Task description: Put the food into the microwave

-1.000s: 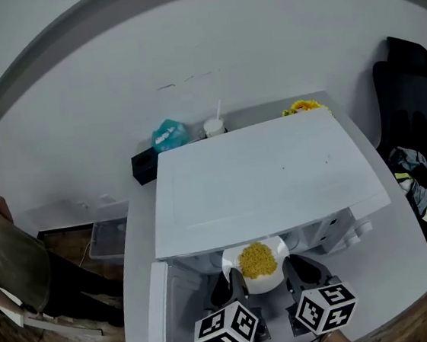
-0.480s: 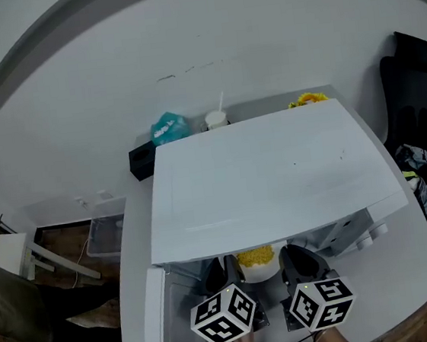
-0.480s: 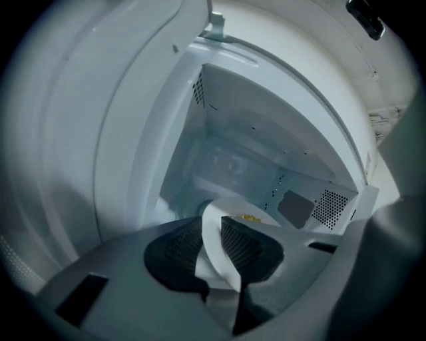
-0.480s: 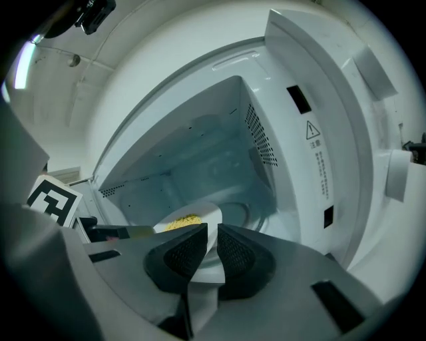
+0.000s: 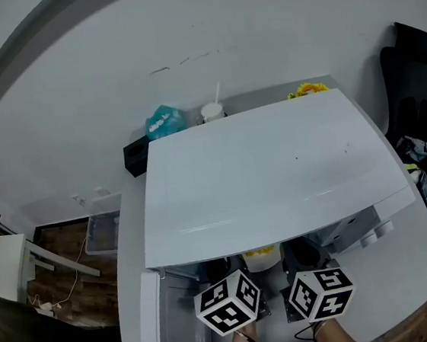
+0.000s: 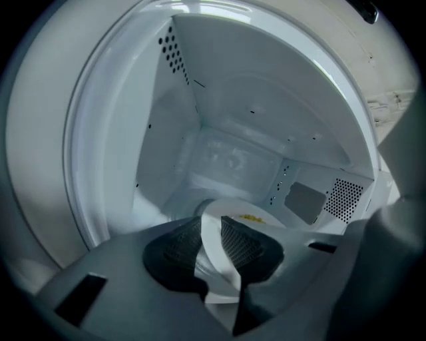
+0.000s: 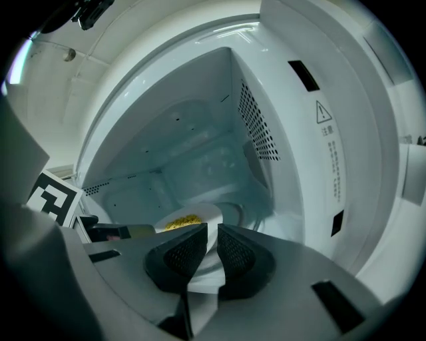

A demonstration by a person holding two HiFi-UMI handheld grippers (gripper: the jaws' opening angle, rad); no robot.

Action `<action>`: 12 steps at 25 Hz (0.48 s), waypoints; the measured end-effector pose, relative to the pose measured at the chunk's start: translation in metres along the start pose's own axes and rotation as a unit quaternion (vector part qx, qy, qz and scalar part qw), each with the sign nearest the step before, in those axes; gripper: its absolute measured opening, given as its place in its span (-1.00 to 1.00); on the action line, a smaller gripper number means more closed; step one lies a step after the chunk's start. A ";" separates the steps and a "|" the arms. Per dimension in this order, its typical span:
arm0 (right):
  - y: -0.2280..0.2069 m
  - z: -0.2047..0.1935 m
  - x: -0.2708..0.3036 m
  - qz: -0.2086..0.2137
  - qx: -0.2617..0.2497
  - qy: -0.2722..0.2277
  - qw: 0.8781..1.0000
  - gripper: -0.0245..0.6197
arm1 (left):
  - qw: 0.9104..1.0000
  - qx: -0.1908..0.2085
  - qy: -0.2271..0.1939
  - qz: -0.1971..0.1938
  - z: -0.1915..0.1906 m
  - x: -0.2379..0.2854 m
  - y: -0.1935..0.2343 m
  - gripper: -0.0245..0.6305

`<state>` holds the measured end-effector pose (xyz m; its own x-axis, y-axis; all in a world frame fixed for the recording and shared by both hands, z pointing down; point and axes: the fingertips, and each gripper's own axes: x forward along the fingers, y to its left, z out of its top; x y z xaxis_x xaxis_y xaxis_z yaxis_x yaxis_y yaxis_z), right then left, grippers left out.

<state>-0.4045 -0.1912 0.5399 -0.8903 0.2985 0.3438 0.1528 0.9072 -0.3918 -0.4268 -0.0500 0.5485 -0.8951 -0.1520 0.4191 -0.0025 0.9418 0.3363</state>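
Observation:
A white plate (image 6: 223, 233) with yellow food (image 6: 251, 218) is carried by its rim between both grippers, inside the mouth of the white microwave (image 5: 268, 175). My left gripper (image 6: 212, 243) is shut on the plate's left rim. My right gripper (image 7: 212, 246) is shut on the right rim of the plate (image 7: 205, 214), with the food (image 7: 181, 221) just beyond. In the head view only a sliver of the plate (image 5: 260, 259) shows under the microwave's top edge, with the left gripper (image 5: 226, 271) and right gripper (image 5: 304, 257) on either side of it.
The microwave door (image 5: 142, 320) hangs open at the left. Behind the microwave stand a teal bag (image 5: 163, 122), a cup with a straw (image 5: 212, 111), a black box (image 5: 135, 156) and yellow flowers (image 5: 307, 88). A black chair (image 5: 422, 81) is at the right.
Both grippers have carried the plate forward into the microwave; it was in full view before and is now mostly hidden under the top. The person at the left has left the view.

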 end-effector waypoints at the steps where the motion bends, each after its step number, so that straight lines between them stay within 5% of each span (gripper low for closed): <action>1: -0.001 0.000 0.002 -0.002 0.000 0.001 1.000 -0.75 | 1.000 0.003 0.000 0.002 0.001 0.002 0.000 -0.65; 12: -0.009 0.002 0.018 -0.024 -0.008 0.010 1.000 -0.75 | 0.999 0.035 0.012 0.022 0.002 0.020 -0.002 -0.65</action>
<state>-0.4228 -0.1943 0.5477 -0.8877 0.2608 0.3794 0.1171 0.9249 -0.3618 -0.4459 -0.0546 0.5547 -0.8846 -0.1168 0.4515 0.0037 0.9664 0.2571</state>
